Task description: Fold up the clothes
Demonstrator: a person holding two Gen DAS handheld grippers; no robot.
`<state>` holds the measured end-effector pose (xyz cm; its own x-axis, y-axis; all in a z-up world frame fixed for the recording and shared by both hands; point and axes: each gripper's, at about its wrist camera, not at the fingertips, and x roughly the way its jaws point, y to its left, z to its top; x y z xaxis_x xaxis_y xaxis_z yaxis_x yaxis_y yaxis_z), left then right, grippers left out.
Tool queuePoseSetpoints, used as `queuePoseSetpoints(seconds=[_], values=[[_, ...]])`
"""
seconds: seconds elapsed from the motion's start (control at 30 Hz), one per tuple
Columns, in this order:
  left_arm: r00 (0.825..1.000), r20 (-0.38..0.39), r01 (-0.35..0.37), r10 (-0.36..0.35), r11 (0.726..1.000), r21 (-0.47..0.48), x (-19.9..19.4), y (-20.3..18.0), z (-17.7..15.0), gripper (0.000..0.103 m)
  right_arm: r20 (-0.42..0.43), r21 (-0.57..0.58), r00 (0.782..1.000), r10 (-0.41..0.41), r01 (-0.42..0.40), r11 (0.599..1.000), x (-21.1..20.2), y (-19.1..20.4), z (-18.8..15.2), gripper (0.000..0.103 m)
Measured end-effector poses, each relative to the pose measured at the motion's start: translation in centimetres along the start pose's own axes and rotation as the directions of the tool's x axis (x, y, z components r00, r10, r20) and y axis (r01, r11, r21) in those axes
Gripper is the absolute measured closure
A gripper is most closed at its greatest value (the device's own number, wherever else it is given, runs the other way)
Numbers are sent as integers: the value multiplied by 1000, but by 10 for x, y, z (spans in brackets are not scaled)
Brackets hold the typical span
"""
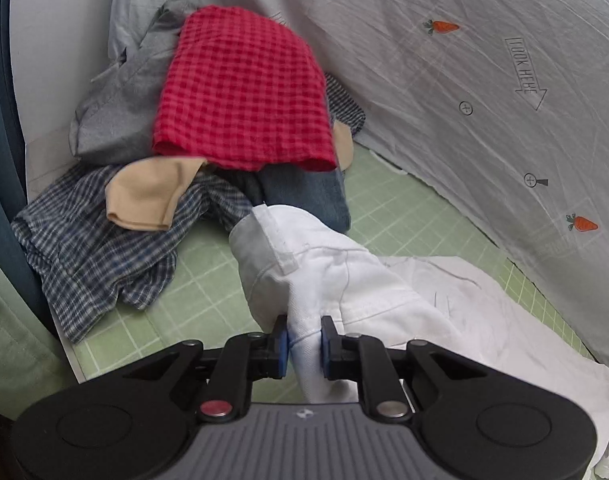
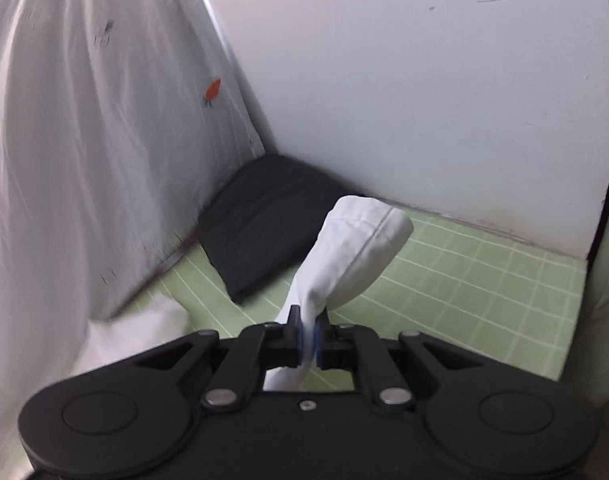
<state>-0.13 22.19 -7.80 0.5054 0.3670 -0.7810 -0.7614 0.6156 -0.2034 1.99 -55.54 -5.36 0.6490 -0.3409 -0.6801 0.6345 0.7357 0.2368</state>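
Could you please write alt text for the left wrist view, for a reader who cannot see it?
The left gripper pinches a bunched fold of a white garment above a green gridded mat. Behind lies a pile of clothes topped by a red checked cloth, beside a grey sheet printed with carrots.

I am inspecting my left gripper (image 1: 305, 344): it is showing matte black linkage arms, two round black discs at the outer ends, and a ribbed grey centre plate carrying a small pale emblem. Its pads (image 1: 285, 350) are showing blue. One pivot cap is appearing red, its counterpart plain silver; smaller silver pins are sitting at the upper joints. My right gripper (image 2: 308, 340) is presenting the same black arms and discs, blue pads (image 2: 318, 342), two silver pivot caps, and a smooth black centre plate with one small screw.
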Motion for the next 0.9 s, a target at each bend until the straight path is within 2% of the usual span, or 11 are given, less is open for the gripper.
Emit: queuePoseSetpoints(seconds=[0.1, 0.23, 0.3, 0.33, 0.5, 0.53, 0.57, 0.6, 0.67, 0.77, 0.9], values=[[992, -96, -81, 81, 997, 3, 33, 24, -26, 87, -125, -113, 988, -88, 74, 991, 28, -8, -44, 97], [990, -98, -107, 104, 994, -30, 30, 47, -34, 87, -212, 44, 973, -88, 99, 994, 32, -38, -67, 97], [989, -90, -120, 119, 993, -7, 31, 46, -31, 87, -218, 81, 974, -63, 82, 993, 26, -45, -68, 97], [988, -88, -128, 128, 992, 5, 32, 46, -29, 87, -236, 46, 969, -76, 89, 995, 29, -43, -71, 96], [964, -110, -232, 241, 968, 92, 37, 28, -37, 66, -289, -104, 946, -146, 121, 987, 47, -26, -75, 89], [963, -99, -239, 251, 964, 119, 33, 24, -38, 61, -281, -131, 947, -154, 121, 984, 44, -24, -74, 72], [961, -88, -247, 261, 958, 145, 29, 20, -39, 47, -271, -160, 949, -162, 122, 980, 41, -22, -73, 47], [962, -75, -248, 263, 955, 161, 25, 17, -41, 34, -250, -196, 952, -174, 126, 972, 39, -17, -71, 37], [967, -55, -238, 250, 956, 172, 15, 13, -42, 31, -202, -270, 959, -198, 140, 953, 35, -6, -68, 17], [971, -38, -226, 236, 957, 182, 5, 7, -40, 26, -122, -369, 967, -222, 163, 915, 31, 12, -62, 3], [975, -3, -216, 221, 954, 209, 0, -2, -34, 18, -72, -411, 979, -191, 146, 900, 33, 43, -54, 1]])
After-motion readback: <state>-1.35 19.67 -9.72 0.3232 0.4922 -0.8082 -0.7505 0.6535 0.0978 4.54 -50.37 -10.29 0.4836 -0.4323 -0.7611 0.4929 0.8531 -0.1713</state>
